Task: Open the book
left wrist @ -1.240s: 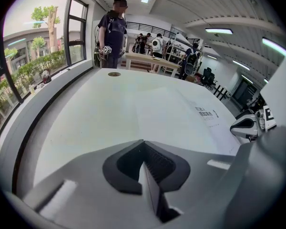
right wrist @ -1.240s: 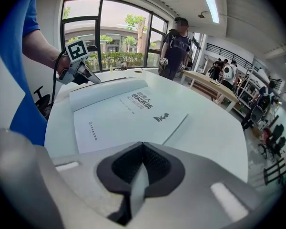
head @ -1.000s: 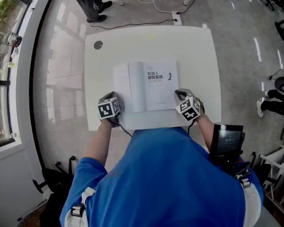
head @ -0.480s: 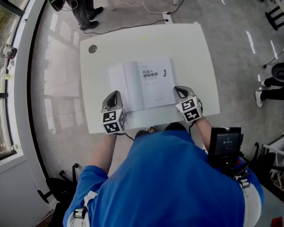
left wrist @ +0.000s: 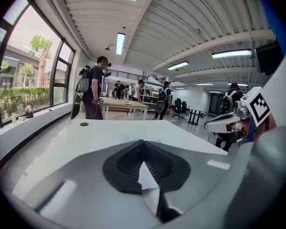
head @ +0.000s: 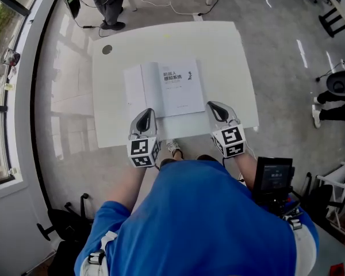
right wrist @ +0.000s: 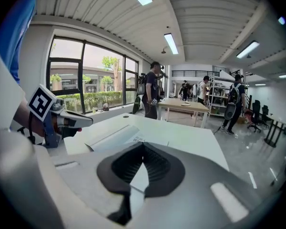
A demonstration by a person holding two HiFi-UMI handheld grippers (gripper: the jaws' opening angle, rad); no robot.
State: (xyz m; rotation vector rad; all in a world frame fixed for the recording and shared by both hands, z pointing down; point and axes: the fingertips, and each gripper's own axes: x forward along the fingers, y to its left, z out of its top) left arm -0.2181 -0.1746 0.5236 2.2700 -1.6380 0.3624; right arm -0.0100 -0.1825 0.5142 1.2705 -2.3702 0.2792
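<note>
Fingers (head: pixel 141 123) of left gripper (head: pixel 149 113) and right gripper (head: pixel 213 106) pressed together, empty. White paperback book (head: pixel 181 88) lies at 12 o'clock on white rectangular table (head: pixel 230 56), cover already turned. Risk: unweighted cover springs back shut

A white table (head: pixel 230 68) sits in the upper middle of the frame. An open book (head: pixel 164 88) lies near its centre, and a dark round spot (head: pixel 107 49) marks its upper-left corner.
</note>
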